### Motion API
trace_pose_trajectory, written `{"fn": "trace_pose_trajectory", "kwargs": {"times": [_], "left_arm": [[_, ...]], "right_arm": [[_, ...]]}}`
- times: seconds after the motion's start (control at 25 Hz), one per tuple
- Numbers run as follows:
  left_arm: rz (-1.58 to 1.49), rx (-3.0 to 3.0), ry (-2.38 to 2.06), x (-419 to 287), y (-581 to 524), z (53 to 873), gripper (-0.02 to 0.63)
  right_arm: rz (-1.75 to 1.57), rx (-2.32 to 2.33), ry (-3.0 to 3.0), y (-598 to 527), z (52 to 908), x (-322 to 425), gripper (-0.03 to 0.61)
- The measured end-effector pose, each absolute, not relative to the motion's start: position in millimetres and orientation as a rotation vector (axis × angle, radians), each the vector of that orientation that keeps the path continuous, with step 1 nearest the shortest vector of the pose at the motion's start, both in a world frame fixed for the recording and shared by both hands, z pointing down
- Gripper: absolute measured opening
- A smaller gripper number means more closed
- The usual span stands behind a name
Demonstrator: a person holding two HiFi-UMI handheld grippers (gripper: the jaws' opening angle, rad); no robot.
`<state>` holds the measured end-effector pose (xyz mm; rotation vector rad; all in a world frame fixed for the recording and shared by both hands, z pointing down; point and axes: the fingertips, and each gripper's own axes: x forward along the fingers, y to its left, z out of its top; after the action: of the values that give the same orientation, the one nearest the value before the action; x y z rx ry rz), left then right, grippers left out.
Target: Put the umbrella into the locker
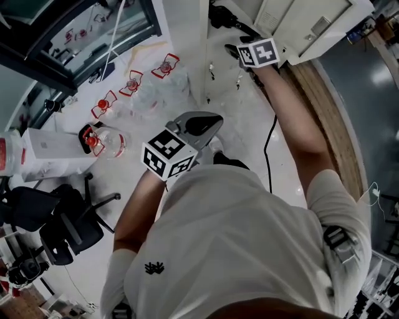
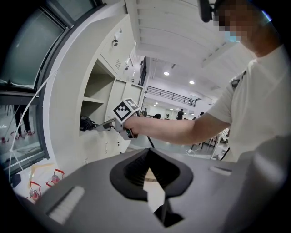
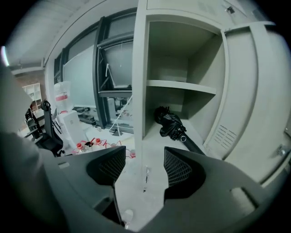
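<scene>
The black folded umbrella (image 3: 169, 124) lies on the floor of the lower locker compartment, below the shelf (image 3: 182, 86), with its handle (image 3: 193, 144) pointing out toward me. My right gripper (image 3: 144, 166) is open just in front of the locker with nothing between its fingers. In the head view the right gripper (image 1: 232, 48) reaches toward the umbrella (image 1: 219, 15) at the top. My left gripper (image 1: 202, 124) hangs lower, near my body, shut and holding nothing. The left gripper view shows its own gripper (image 2: 150, 175) shut, and beyond it the umbrella (image 2: 86, 123) in the locker (image 2: 97, 100).
The locker door (image 1: 299, 25) stands open at the right. Water bottles with red caps (image 1: 103, 140) and a white box (image 1: 53, 146) sit on the floor by the window. A black office chair (image 1: 56, 218) is at the left. A black cable (image 1: 269, 149) runs along the floor.
</scene>
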<state>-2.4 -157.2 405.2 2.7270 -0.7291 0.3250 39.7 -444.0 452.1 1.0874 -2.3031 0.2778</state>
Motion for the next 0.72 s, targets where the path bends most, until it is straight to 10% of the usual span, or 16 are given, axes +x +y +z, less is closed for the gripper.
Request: {"fn": "trace_pose_trajectory", "kwargs": {"times": [0.72], "left_arm": [[0.309,2.718,-0.711,-18,-69,414,0.054]], "right_arm": [[0.444,1.025,-2.435,-265,453,39,0.144]]}}
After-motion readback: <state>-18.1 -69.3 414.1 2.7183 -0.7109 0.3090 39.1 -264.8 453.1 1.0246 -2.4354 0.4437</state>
